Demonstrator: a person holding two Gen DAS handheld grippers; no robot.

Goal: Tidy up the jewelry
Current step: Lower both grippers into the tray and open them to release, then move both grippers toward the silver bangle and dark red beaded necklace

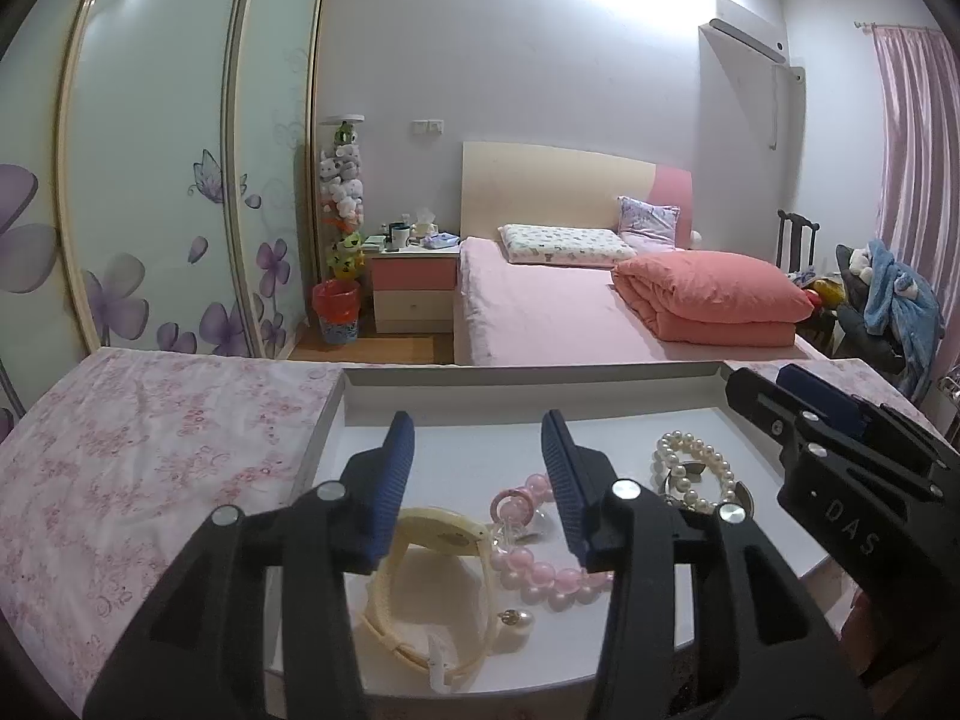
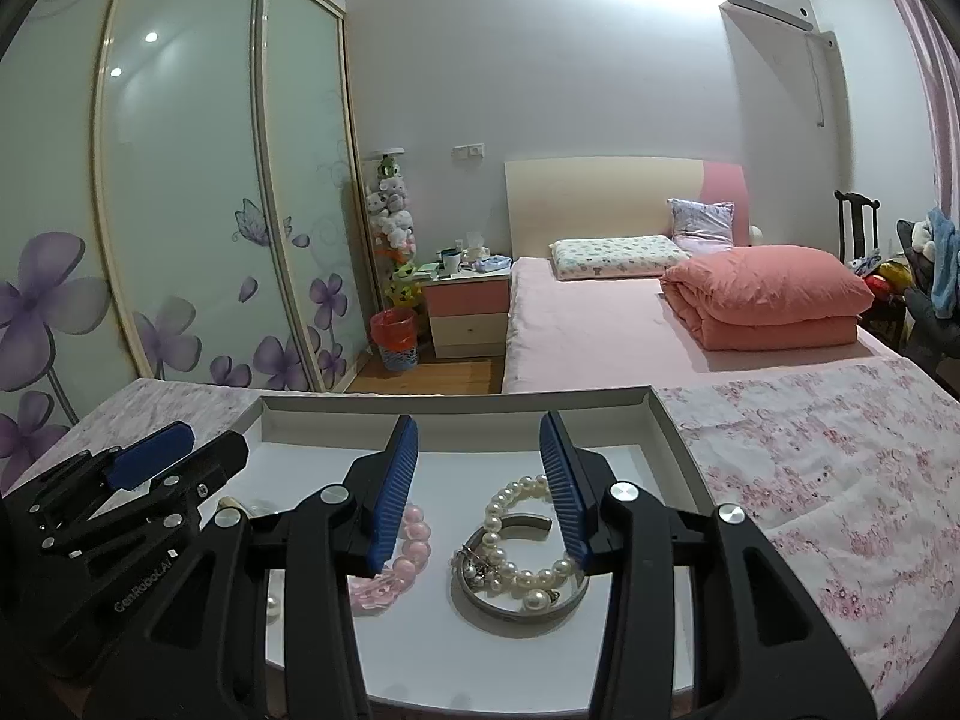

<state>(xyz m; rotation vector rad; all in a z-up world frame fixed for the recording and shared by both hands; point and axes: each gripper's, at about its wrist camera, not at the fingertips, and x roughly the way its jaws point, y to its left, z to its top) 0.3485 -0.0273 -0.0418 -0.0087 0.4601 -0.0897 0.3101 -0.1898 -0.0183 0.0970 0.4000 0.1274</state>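
Observation:
A shallow white tray (image 1: 540, 375) sits on a floral-covered table and holds the jewelry. My left gripper (image 1: 477, 438) is open above a cream watch strap (image 1: 432, 588) and a pink bead bracelet (image 1: 540, 576), with nothing pressed between its pads. A small pearl earring (image 1: 516, 621) lies near the strap. In the right wrist view my right gripper (image 2: 478, 426) is open over a white pearl bracelet (image 2: 510, 540), which rests on a silver bangle (image 2: 516, 606). The pink bead bracelet (image 2: 414, 540) lies just left of them. Each gripper shows at the edge of the other's view.
The pink floral cloth (image 1: 150, 450) covers the table on both sides of the tray (image 2: 456, 405). Beyond the table stand a bed with a folded pink quilt (image 1: 708, 300), a nightstand (image 1: 414, 294), a red bin (image 1: 336, 312) and a sliding wardrobe (image 1: 168, 180).

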